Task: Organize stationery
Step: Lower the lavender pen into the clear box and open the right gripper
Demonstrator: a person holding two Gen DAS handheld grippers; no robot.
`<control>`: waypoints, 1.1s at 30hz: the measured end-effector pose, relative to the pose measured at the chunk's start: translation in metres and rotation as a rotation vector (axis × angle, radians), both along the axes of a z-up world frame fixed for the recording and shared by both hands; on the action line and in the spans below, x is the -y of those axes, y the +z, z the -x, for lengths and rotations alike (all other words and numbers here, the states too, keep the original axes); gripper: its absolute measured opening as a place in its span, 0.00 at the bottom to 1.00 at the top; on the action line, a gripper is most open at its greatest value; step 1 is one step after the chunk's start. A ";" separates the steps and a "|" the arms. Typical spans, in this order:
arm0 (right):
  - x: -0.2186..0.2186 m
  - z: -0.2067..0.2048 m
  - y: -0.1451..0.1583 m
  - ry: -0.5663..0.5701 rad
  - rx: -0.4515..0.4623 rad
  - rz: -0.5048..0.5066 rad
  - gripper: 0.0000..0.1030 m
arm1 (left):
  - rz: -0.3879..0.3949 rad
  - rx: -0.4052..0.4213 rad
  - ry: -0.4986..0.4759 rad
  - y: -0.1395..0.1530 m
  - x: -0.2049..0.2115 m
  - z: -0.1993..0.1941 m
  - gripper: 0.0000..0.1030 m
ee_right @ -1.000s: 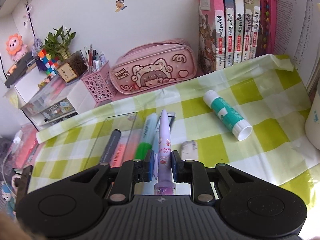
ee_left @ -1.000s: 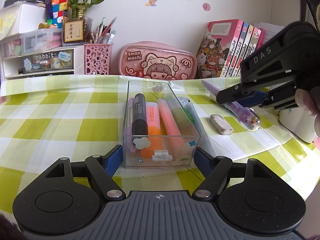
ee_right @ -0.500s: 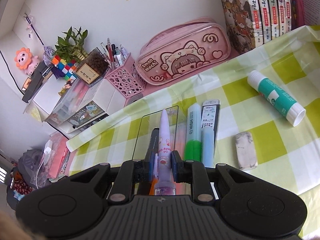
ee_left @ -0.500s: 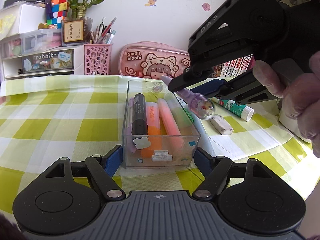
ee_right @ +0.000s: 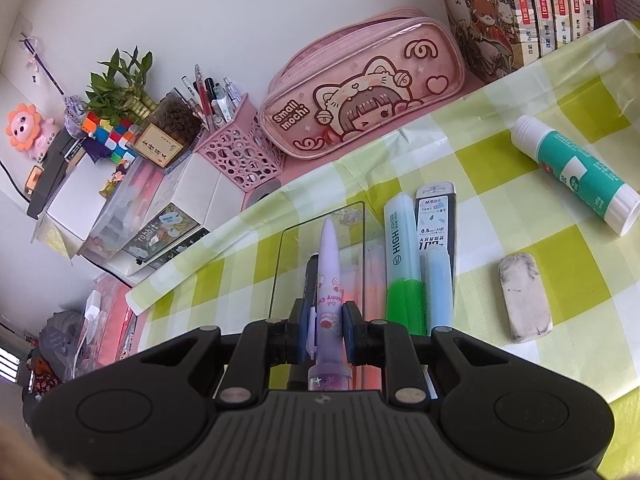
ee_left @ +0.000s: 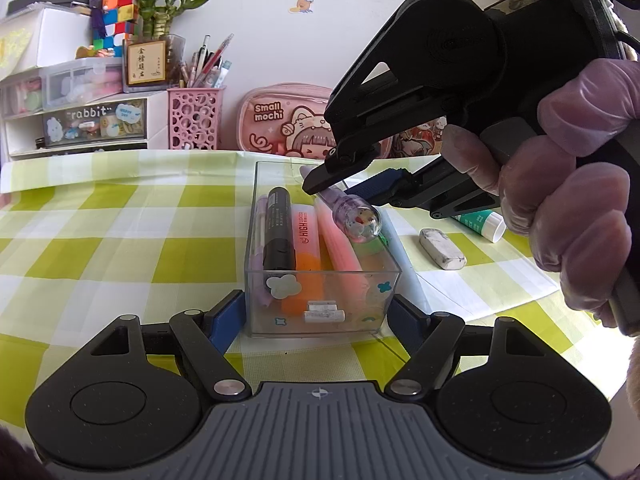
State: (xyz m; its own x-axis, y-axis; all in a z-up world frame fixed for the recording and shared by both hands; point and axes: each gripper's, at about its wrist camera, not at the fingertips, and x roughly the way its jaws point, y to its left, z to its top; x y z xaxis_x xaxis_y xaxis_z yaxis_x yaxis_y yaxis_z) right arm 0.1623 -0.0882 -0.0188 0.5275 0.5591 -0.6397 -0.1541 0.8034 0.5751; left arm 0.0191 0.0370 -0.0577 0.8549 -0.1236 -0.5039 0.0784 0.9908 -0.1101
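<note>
Item: lilac pen (ee_right: 330, 280), clamped mid-barrel in my right gripper (ee_right: 327, 330), its jaws closed on it. It hung just above the clear box (ee_left: 320, 268), long axis running along the box's length, tip toward the tabletop's back edge. My left gripper (ee_left: 316, 316) bracketed the box's near end, pads beside both walls; contact I could not tell.

The right gripper (ee_left: 340, 188), clamped on the purple pen (ee_left: 352, 216), has swung in from 3 o'clock of the clear organizer box (ee_left: 320, 300) to hang over its 1 o'clock corner. In the right wrist view, the glue stick (ee_right: 576, 172) and eraser (ee_right: 526, 296) have slid toward 3 o'clock.
</note>
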 end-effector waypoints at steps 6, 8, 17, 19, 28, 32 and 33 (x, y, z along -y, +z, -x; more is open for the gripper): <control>-0.003 -0.002 -0.002 0.001 -0.004 0.018 0.21 | 0.000 0.000 0.000 0.000 0.000 0.000 0.73; -0.005 -0.002 -0.003 0.006 -0.004 0.022 0.21 | 0.000 0.000 0.000 0.000 0.000 0.000 0.73; -0.010 -0.001 0.000 0.032 0.001 0.021 0.24 | 0.001 0.000 0.000 0.000 0.000 0.000 0.73; -0.010 0.000 0.001 0.037 0.011 0.030 0.26 | 0.001 0.000 0.000 0.000 0.000 0.000 0.73; 0.000 0.012 0.015 0.027 0.065 0.054 0.37 | 0.001 0.000 0.000 0.000 0.000 0.000 0.73; 0.010 0.018 0.018 0.005 0.098 0.082 0.41 | 0.001 0.000 0.000 0.000 0.000 0.000 0.73; 0.012 0.020 0.019 -0.002 0.106 0.094 0.42 | 0.001 0.000 0.000 0.000 0.000 0.000 0.73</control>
State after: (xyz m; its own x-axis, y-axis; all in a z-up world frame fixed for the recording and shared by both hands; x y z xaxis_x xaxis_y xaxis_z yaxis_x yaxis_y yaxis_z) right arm 0.1424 -0.1007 -0.0003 0.5964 0.4978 -0.6298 -0.2083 0.8536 0.4774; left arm 0.0194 0.0366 -0.0576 0.8548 -0.1241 -0.5039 0.0785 0.9907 -0.1109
